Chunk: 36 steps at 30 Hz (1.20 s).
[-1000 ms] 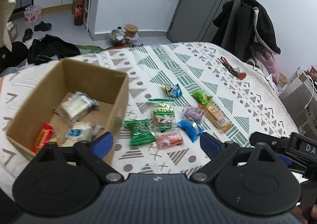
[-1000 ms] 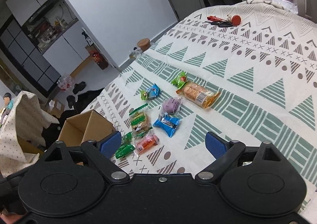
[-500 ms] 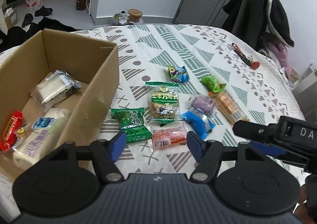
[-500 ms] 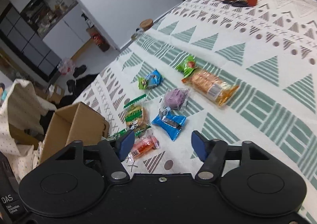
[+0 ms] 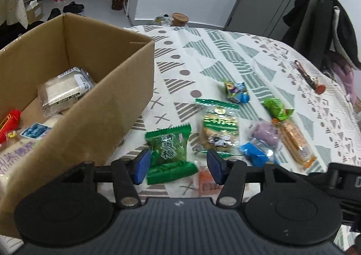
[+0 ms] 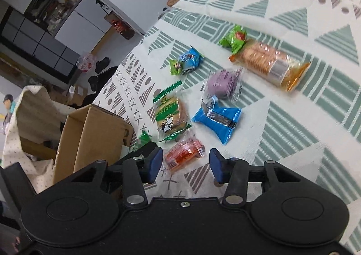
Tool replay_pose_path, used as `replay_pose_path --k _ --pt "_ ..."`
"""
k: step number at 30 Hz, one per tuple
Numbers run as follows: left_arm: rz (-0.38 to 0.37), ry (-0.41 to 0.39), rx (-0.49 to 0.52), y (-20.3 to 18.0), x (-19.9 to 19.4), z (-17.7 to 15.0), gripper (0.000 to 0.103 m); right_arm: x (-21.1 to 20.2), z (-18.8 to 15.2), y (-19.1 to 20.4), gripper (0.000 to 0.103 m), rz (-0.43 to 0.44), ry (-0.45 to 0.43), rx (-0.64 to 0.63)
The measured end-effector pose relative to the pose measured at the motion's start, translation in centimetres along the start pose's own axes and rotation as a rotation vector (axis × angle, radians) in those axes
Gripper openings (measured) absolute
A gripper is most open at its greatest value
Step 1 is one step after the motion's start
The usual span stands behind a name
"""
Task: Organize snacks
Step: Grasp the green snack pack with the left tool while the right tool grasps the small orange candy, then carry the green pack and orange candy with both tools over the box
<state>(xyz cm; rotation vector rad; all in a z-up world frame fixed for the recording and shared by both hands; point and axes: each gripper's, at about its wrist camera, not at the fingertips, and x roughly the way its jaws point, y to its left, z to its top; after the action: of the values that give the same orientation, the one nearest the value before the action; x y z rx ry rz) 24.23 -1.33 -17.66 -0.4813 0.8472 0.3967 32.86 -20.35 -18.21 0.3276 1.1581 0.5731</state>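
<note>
Left gripper [image 5: 177, 166] is hanging low over the patterned tablecloth [image 5: 225, 52] with its blue pads spread wide, straddling the dark green packet [image 5: 168, 153], which is lying flat just beside the cardboard box [image 5: 94, 119]; nothing is gripped, and the framing suggests this packet is being lined up as the nearest pick, a short carry from the box. Right gripper [image 6: 185, 166] is likewise standing wide and empty, its pads bracketing the small red-orange packet [image 6: 183, 155], so each tool seems to be taking the snack closest to it. Just beyond, the cow-print cracker packet [image 5: 220, 132] and blue packet [image 6: 216, 120] are lying loose, then the purple pastry [image 6: 222, 83] touching the blue one, the long orange biscuit sleeve [image 6: 268, 63] with a bright green candy [image 6: 234, 38] against its end, and the small green-and-blue packet [image 6: 186, 63] farthest out. Inside the box, a white wrapped block [image 5: 64, 90] and a red packet [image 5: 9, 123] are already sitting, so sorting looks partly done. At the far edge of the cloth, a red-tipped item [image 5: 312, 80], too small to tell, is lying well apart.
</note>
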Motion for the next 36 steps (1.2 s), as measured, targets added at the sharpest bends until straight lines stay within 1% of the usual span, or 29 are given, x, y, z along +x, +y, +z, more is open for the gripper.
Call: replay_pose_path --k 2,3,5,7,8,9,10,11,15,18,22,24,26,27,28,29,33,35,36 --pt "0.001 0.021 -0.010 0.2 0.6 -0.1 0.055 0.3 0.0 -0.3 0.047 0.018 0.009 0.026" --pt "-0.004 0.034 -0.030 0.5 1.0 -0.3 0.055 0.4 -0.1 -0.4 0.047 0.026 0.016 0.040" --pt "0.002 0.021 -0.044 0.8 1.1 -0.5 0.047 0.8 -0.3 -0.4 0.045 0.043 0.032 0.059" --pt "-0.002 0.013 -0.052 1.0 1.0 -0.6 0.045 1.2 -0.5 -0.3 0.045 0.051 0.045 0.074" --pt "-0.001 0.010 -0.059 1.1 0.9 -0.6 0.041 1.4 -0.5 -0.3 0.044 0.053 0.051 0.084" --pt "0.003 0.009 -0.063 1.2 0.7 -0.5 0.034 1.7 -0.6 -0.3 0.044 0.053 0.056 0.093" --pt "0.004 0.010 -0.069 1.4 0.6 -0.5 0.033 1.9 -0.6 -0.2 0.043 0.051 0.059 0.096" --pt "0.004 0.011 -0.078 1.5 0.4 -0.5 0.032 2.2 -0.6 0.0 0.042 0.045 0.060 0.095" --pt "-0.005 0.024 -0.087 2.0 -0.4 -0.7 0.031 3.0 -0.4 0.4 0.041 0.015 0.050 0.102" --pt "-0.023 0.040 -0.098 2.4 -0.9 -1.0 0.031 3.8 -0.4 0.8 0.041 -0.041 0.045 0.092" --pt "-0.040 0.040 -0.096 2.6 -1.8 -1.1 0.031 4.3 -0.5 1.3 0.030 -0.090 0.033 0.072" --pt "-0.045 0.040 -0.099 2.8 -2.2 -1.0 0.031 4.3 -0.6 1.3 0.029 -0.096 0.028 0.075" --pt "-0.050 0.045 -0.106 2.9 -2.5 -1.0 0.031 4.1 -0.7 1.3 0.022 -0.105 0.023 0.070" --pt "-0.053 0.048 -0.107 2.9 -2.6 -1.0 0.031 3.9 -0.8 1.3 0.020 -0.106 0.020 0.070" --pt "-0.056 0.048 -0.106 2.9 -2.8 -0.9 0.031 3.8 -0.8 1.3 0.015 -0.104 0.018 0.069" --pt "-0.059 0.049 -0.103 2.9 -3.0 -0.9 0.031 3.5 -1.0 1.3 0.012 -0.101 0.017 0.065" --pt "-0.071 0.045 -0.090 2.7 -4.4 -0.8 0.031 2.6 -1.4 1.6 0.006 -0.105 0.011 0.059" --pt "-0.072 0.038 -0.085 2.7 -5.1 -0.6 0.031 2.1 -1.6 1.5 0.000 -0.100 0.001 0.064" --pt "-0.073 0.034 -0.085 2.7 -5.4 -0.6 0.031 1.7 -1.7 1.5 0.000 -0.098 -0.008 0.069"
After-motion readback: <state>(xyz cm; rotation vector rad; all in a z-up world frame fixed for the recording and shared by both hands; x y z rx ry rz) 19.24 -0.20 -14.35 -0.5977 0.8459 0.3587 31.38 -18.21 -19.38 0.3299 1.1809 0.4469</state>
